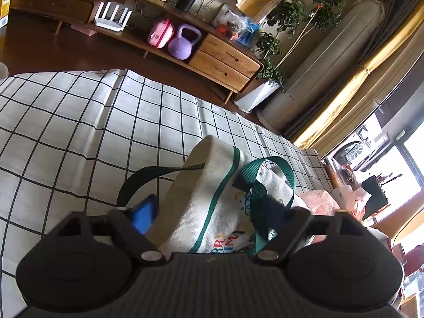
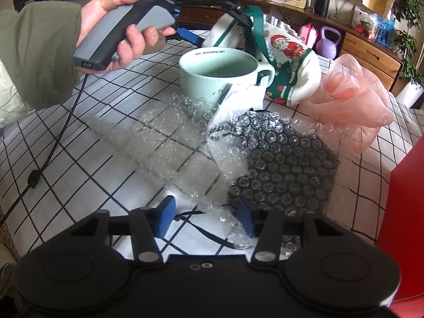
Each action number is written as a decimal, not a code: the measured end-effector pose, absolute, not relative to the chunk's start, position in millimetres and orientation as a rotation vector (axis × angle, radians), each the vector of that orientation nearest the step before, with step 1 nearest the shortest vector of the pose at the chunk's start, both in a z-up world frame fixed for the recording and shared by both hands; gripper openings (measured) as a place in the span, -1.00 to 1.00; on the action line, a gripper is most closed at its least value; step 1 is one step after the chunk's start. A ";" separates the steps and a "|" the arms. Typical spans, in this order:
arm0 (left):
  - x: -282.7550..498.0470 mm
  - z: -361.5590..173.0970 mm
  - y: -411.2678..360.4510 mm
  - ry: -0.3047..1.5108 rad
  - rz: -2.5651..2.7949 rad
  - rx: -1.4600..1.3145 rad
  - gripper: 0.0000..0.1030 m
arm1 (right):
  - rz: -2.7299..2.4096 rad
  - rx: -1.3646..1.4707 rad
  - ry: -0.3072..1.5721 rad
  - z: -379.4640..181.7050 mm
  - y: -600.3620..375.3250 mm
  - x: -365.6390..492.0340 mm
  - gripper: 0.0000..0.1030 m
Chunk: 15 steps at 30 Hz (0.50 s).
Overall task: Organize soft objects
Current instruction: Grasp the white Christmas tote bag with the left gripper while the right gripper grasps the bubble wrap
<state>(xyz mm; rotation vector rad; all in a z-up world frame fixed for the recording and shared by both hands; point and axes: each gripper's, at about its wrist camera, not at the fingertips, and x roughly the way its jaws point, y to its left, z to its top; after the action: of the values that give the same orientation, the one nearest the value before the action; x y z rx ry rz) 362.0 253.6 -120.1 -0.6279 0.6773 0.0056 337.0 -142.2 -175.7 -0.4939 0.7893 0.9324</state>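
Note:
A white canvas tote bag (image 1: 212, 193) with green straps and a Santa print lies on the checked tablecloth; it also shows in the right wrist view (image 2: 288, 61). My left gripper (image 1: 209, 212) is open, its fingers on either side of the bag's upper edge and one green strap (image 1: 257, 198); the right wrist view shows it (image 2: 214, 18) at the bag. My right gripper (image 2: 205, 217) is open and empty, low over the edge of a bubble wrap sheet (image 2: 278, 164). A pink gauzy cloth (image 2: 355, 100) lies to the right of the bag.
A pale green mug (image 2: 217, 74) stands in front of the bag, touching the bubble wrap. A red box (image 2: 402, 204) is at the right edge. A black cable (image 2: 53, 145) trails over the tablecloth (image 1: 79, 132). A wooden cabinet (image 1: 225, 61) stands beyond the table.

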 end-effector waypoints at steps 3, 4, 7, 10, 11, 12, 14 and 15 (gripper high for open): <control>359.6 -119.5 248.8 0.680 0.021 -0.606 -0.04 | 0.917 -0.493 0.788 -176.6 -142.0 338.2 -0.20; 358.3 -118.7 248.0 0.675 0.031 -0.597 -0.10 | 0.911 -0.495 0.783 -176.4 -142.0 337.7 -0.24; 354.8 -116.2 248.8 0.661 0.049 -0.600 -0.47 | 0.897 -0.488 0.775 -175.1 -143.5 337.3 -0.40; 351.8 -111.8 246.6 0.659 0.075 -0.578 -0.68 | 0.882 -0.462 0.773 -171.7 -147.5 338.2 -0.58; 350.8 -109.7 244.6 0.658 0.083 -0.565 -0.73 | 0.876 -0.452 0.770 -170.2 -149.3 338.1 -0.58; 348.9 -107.5 242.6 0.652 0.090 -0.555 -0.79 | 0.869 -0.440 0.766 -168.1 -151.3 337.5 -0.62; 344.6 -102.2 238.1 0.636 0.100 -0.534 -0.83 | 0.856 -0.417 0.757 -163.8 -155.1 337.1 -0.70; 342.7 -98.4 235.0 0.629 0.108 -0.516 -0.86 | 0.843 -0.402 0.750 -160.9 -157.6 336.8 -0.74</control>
<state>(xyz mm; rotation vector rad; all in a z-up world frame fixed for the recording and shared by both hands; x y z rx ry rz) 342.7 235.0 -98.4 -0.5163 0.6289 0.1075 336.8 -157.6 -160.9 -0.4022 0.7496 0.8430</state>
